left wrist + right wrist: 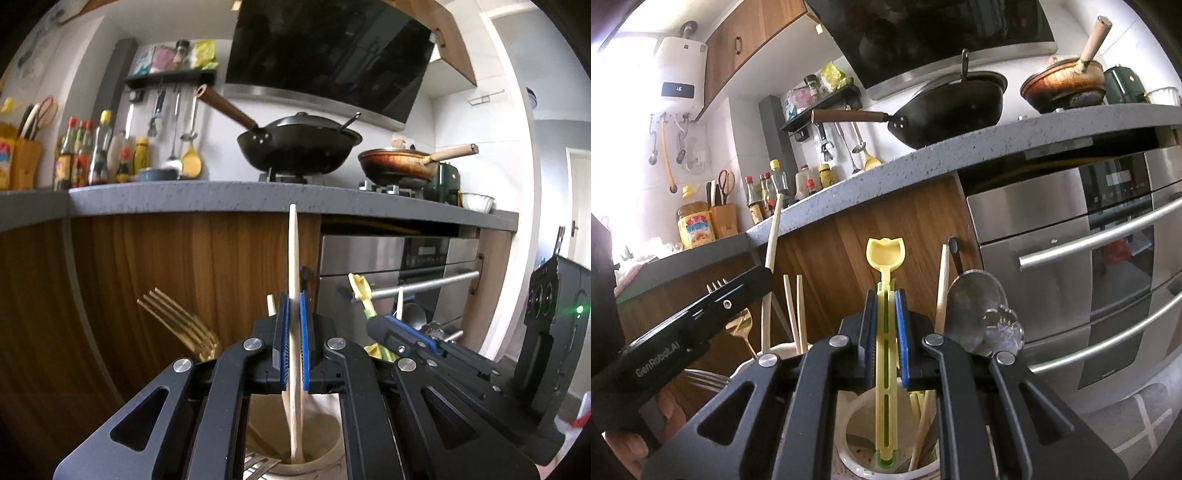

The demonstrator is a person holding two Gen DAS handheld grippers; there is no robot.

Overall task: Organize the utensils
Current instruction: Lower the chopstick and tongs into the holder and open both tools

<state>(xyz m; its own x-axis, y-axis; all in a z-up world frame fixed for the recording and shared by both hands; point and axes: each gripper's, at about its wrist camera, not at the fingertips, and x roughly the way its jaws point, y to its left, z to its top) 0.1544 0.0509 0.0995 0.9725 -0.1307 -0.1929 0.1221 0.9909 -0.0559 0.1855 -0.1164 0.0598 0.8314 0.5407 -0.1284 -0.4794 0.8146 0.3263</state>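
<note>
Two grippers clamped — left gripper on wooden spatula, right gripper on yellow clip

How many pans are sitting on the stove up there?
2. A black wok with a dark wooden handle sits on the left burner, and a brown-stained frying pan with a pale handle sits to its right. Others may be hidden from view.
</note>
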